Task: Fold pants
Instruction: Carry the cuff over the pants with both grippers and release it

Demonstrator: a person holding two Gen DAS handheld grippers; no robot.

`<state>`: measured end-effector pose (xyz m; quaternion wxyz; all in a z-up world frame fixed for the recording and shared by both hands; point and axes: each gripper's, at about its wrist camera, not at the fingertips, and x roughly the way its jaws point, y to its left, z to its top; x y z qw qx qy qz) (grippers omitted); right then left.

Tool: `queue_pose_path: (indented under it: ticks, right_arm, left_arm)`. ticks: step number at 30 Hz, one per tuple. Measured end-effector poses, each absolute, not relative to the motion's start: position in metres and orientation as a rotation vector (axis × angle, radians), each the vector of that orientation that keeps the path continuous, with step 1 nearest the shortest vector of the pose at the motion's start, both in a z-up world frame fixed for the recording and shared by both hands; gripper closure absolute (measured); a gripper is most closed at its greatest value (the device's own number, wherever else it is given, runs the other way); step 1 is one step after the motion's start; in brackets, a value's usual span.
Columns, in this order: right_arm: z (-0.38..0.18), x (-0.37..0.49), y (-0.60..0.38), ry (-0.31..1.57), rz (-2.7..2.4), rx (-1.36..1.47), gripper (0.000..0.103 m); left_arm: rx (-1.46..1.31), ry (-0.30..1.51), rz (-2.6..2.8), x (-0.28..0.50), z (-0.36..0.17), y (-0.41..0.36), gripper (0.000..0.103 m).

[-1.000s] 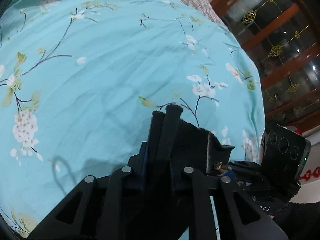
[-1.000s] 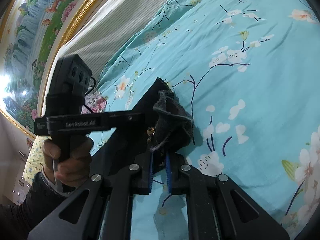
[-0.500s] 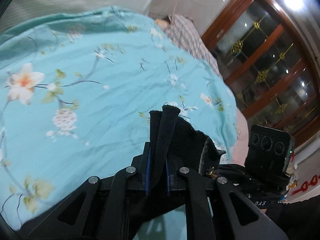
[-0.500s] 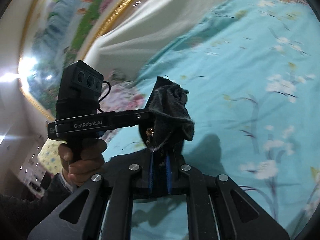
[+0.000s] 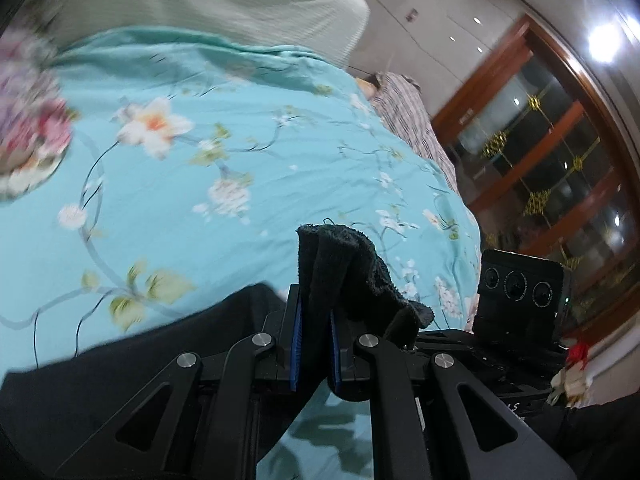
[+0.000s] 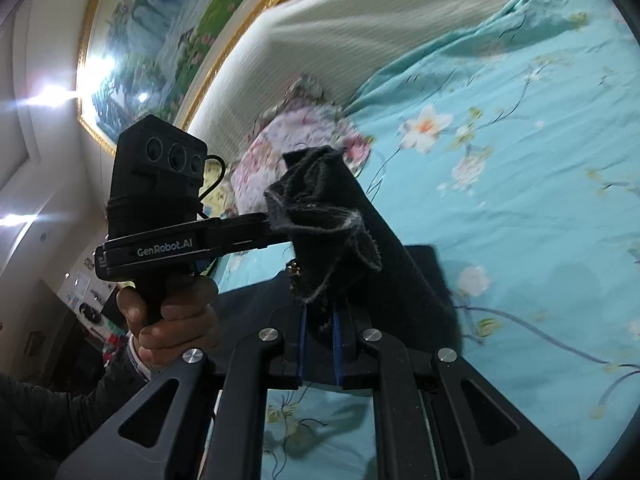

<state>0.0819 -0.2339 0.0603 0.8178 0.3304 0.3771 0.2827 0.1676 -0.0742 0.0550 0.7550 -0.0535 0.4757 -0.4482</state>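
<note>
The black pants [image 5: 352,268] are pinched at one bunched edge between my left gripper's [image 5: 314,344] blue pads; more black cloth hangs below left [image 5: 132,360] over the bed. My right gripper [image 6: 319,344] is shut on another bunched edge of the pants [image 6: 320,216], with cloth draping to the right [image 6: 400,280]. Both grippers are held above the bed, close side by side. The right gripper's body shows in the left wrist view [image 5: 520,292]; the left one, held by a hand, shows in the right wrist view [image 6: 160,184].
A turquoise floral bedspread [image 5: 240,152] covers the bed. A floral pillow [image 6: 296,136] and pale padded headboard [image 6: 360,24] lie at the far end. A wooden glass-door cabinet [image 5: 552,152] stands to the right; a framed painting [image 6: 192,28] hangs above the headboard.
Both grippers have risen and tilted up with the pants in them; the headboard, pillow and wall have come into view, and black cloth now hangs below the left gripper.
</note>
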Motion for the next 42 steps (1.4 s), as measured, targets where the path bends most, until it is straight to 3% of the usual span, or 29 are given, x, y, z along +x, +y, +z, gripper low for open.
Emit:
queue_pose_path:
  ticks: [22, 25, 31, 42]
  right_arm:
    - [0.006, 0.108, -0.159, 1.008, 0.634, 0.609, 0.086]
    - [0.005, 0.108, -0.152, 1.022, 0.637, 0.583, 0.081]
    - [0.009, 0.105, -0.136, 1.026, 0.657, 0.531, 0.059]
    - [0.022, 0.098, -0.110, 1.030, 0.695, 0.447, 0.051]
  left_arm:
    - [-0.302, 1.141, -0.807, 0.173, -0.031, 0.015, 0.093]
    - [-0.328, 1.148, -0.772, 0.169, -0.036, 0.026, 0.092]
    - [-0.382, 1.141, -0.691, 0.157, -0.040, 0.050, 0.089]
    - [-0.491, 1.070, -0.541, 0.129, -0.030, 0.104, 0.059]
